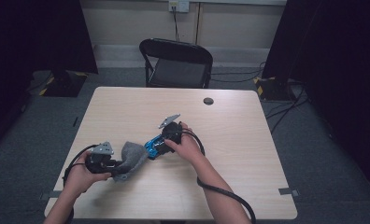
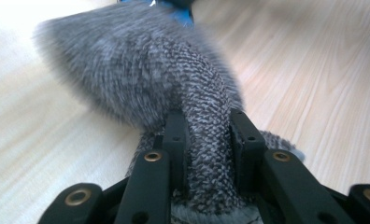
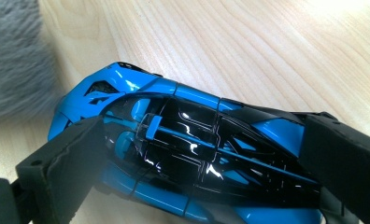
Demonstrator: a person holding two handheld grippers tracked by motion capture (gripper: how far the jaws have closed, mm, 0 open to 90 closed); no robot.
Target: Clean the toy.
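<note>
A grey knitted cloth (image 1: 131,158) lies bunched on the wooden table (image 1: 127,107), left of centre. My left gripper (image 1: 118,166) is shut on a fold of that cloth (image 2: 206,121), which rises between the two black jaws. A blue and black toy car (image 1: 154,147) sits just right of the cloth, touching its edge. My right gripper (image 1: 159,144) is shut on the toy car (image 3: 192,149), one jaw on each side of its body. The car's nose points toward the grey cloth (image 3: 15,60).
A black folding chair (image 1: 176,63) stands behind the table's far edge. A dark round cable hole (image 1: 208,101) sits near the far right of the tabletop. Black curtains and stands flank the table. Cables trail from both grippers toward the near edge.
</note>
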